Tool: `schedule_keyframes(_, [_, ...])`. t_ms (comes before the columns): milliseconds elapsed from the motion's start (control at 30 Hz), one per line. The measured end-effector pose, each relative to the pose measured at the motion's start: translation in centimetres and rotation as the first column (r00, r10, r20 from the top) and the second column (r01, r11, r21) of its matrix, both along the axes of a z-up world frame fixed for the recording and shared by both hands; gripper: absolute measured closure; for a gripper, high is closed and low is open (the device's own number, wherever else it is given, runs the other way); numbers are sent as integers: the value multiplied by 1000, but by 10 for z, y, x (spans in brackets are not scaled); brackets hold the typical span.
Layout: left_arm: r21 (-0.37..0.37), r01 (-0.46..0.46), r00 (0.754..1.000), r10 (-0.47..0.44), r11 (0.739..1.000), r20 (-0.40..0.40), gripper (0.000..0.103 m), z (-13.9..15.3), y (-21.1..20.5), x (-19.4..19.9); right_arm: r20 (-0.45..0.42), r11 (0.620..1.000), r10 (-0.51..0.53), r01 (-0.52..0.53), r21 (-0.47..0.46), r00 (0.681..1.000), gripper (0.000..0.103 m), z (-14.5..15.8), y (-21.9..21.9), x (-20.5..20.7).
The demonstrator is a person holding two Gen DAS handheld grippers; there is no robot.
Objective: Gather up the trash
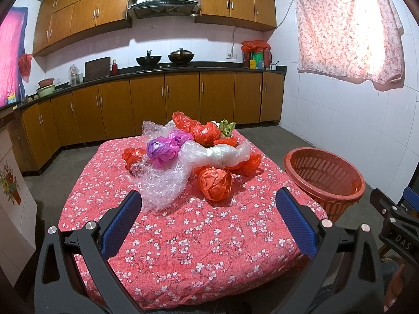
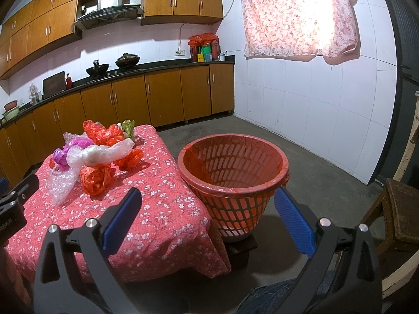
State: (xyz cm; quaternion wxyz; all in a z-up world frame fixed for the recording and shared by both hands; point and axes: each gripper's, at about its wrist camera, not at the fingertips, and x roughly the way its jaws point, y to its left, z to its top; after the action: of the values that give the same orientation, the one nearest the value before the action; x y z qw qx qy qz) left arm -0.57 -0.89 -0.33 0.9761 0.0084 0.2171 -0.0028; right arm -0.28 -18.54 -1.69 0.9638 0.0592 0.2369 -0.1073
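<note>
Left wrist view showed both the left gripper [image 1: 208,218] and right gripper [image 2: 207,218] spread empty, crumpled bags [image 1: 214,183] heaped on the table [image 1: 183,235]; light plastic could slip short of the basket [image 2: 233,167] beside it.

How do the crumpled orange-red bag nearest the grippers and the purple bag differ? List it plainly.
The orange-red bag is opaque, balled up and sits nearer the table's front edge. The purple bag is shiny, translucent, knotted into lobes and lies farther back, against the bubble wrap. Both are crumpled plastic on the floral tablecloth, untouched.
</note>
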Motion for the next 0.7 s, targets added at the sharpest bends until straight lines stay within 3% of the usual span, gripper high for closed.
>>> schedule_keyframes(700, [-19, -59, 998, 58, 998, -37, 2, -18, 14, 11, -20, 1000, 23, -23, 2, 1000, 4, -5, 3, 16])
